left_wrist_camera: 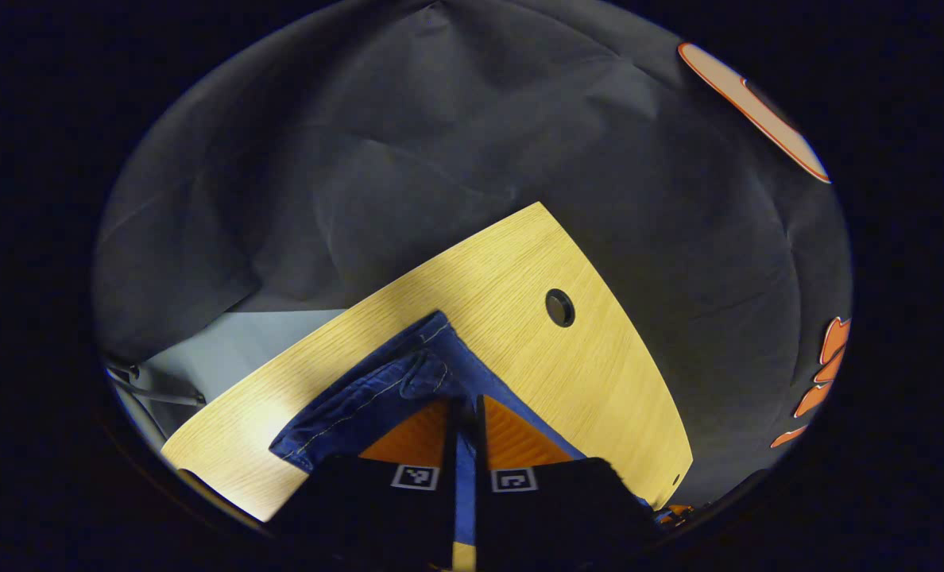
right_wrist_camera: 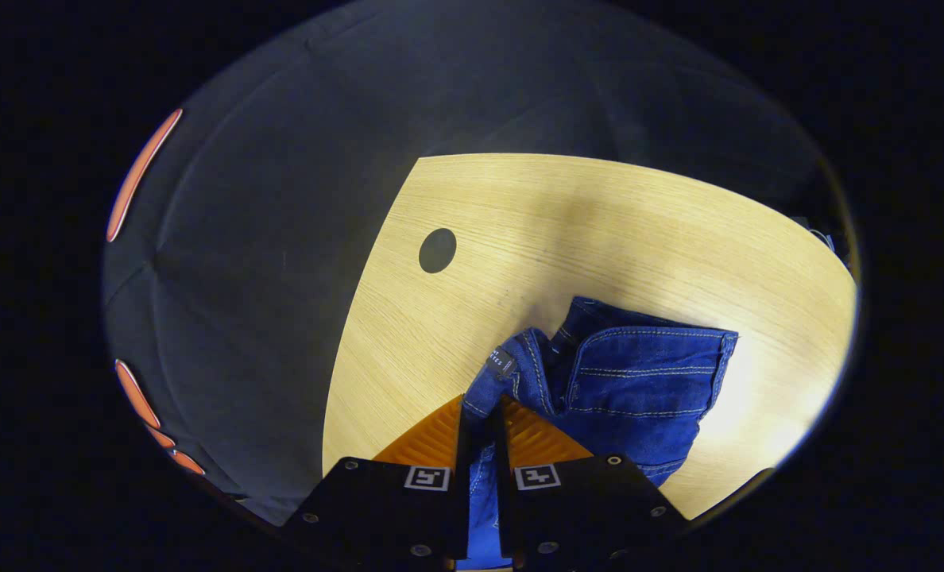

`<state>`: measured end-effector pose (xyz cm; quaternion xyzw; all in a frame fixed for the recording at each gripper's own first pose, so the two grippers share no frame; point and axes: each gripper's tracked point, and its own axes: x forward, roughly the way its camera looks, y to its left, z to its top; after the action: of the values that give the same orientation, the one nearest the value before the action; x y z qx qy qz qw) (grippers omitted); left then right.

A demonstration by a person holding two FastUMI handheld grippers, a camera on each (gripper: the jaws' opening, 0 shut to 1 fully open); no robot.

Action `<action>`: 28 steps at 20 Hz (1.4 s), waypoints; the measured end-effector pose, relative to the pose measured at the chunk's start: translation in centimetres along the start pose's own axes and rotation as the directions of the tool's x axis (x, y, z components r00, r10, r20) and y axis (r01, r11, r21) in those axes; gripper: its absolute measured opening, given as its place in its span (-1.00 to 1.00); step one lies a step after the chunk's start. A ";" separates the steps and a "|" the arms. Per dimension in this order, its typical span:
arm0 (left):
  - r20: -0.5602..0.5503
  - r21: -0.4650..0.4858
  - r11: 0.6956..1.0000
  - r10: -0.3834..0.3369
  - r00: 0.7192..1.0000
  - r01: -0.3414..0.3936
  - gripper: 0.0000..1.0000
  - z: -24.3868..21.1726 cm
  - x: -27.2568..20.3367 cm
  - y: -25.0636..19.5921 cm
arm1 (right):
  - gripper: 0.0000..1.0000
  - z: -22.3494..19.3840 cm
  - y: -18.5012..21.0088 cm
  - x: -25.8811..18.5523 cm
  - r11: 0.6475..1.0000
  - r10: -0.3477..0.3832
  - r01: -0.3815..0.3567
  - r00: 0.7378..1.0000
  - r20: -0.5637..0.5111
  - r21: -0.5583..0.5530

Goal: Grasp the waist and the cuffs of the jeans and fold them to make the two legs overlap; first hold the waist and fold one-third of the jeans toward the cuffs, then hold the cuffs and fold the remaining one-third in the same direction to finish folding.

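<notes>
Left gripper view: the left claw (left_wrist_camera: 466,413) is narrowed onto a fold of the jeans (left_wrist_camera: 377,397), which are spread on the bench (left_wrist_camera: 583,373); their lower part is hidden behind the claw body. Right gripper view: denim is pinched in the right claw (right_wrist_camera: 484,421); the waist is bunched, the rest cut off.

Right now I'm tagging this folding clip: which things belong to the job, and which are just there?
Job: jeans; left gripper, shut on jeans; right gripper, shut on jeans.
Just there: wooden table; round hole in table.
</notes>
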<state>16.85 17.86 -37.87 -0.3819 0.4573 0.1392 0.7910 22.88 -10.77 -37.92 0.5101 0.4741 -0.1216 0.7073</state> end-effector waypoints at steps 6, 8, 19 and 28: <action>0.061 0.124 0.991 -0.058 0.996 0.050 0.66 1.3 -2.3 -3.0 | 0.17 1.8 2.7 -1.9 0.993 0.100 -0.094 0.992 0.073 -0.073; 0.078 0.199 0.979 -0.053 0.996 0.037 0.82 1.5 -2.7 -3.7 | 0.46 1.8 1.5 -3.0 0.988 0.075 -0.064 0.994 0.077 -0.141; 0.168 0.593 0.793 0.048 0.985 -0.140 1.00 0.1 -2.9 -3.9 | 0.96 1.9 -9.8 -2.9 0.945 -0.192 0.199 0.980 0.055 -0.259; 0.224 0.569 0.801 0.065 0.972 -0.185 0.96 0.7 -2.7 -4.1 | 0.97 1.2 -11.6 -0.1 0.948 -0.225 0.224 0.974 0.024 -0.227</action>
<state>18.16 15.98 -33.42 -0.0729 0.4231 0.0801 0.8996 15.86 -16.99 -44.86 0.3684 0.5407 -0.1453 0.7421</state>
